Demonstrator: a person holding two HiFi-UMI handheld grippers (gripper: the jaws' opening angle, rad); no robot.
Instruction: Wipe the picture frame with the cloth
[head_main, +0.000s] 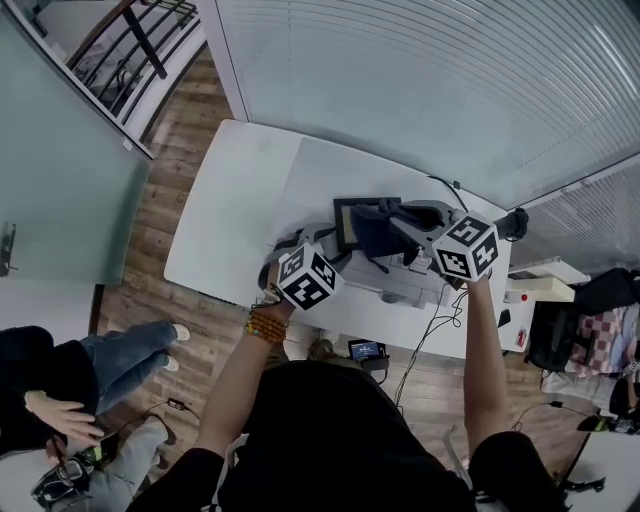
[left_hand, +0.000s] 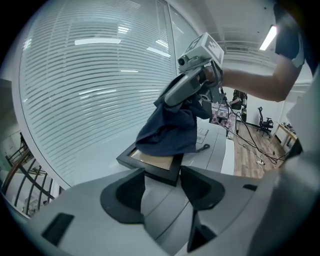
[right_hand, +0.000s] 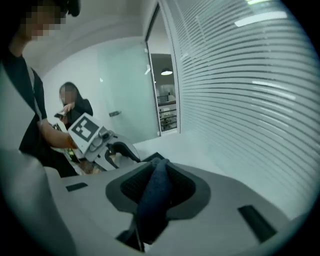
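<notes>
A black picture frame (head_main: 348, 222) with a tan inside lies on the white table (head_main: 230, 210). My left gripper (head_main: 333, 240) is shut on its near corner, and the frame (left_hand: 150, 161) sits between the two pads (left_hand: 131, 192). A dark blue cloth (head_main: 380, 230) hangs over the frame's right part. My right gripper (head_main: 398, 222) is shut on the cloth (right_hand: 152, 197), which bunches between its jaws, and the gripper (right_hand: 157, 172) is raised above the frame. In the left gripper view the cloth (left_hand: 170, 130) drapes from the right gripper (left_hand: 169, 102) onto the frame's far side.
A black cable (head_main: 440, 320) trails off the table's near right edge, and a white device (head_main: 405, 288) lies on the table near it. A slatted blind wall (head_main: 420, 70) backs the table. A person (head_main: 70, 390) sits at the lower left. A black chair (head_main: 570, 330) stands at the right.
</notes>
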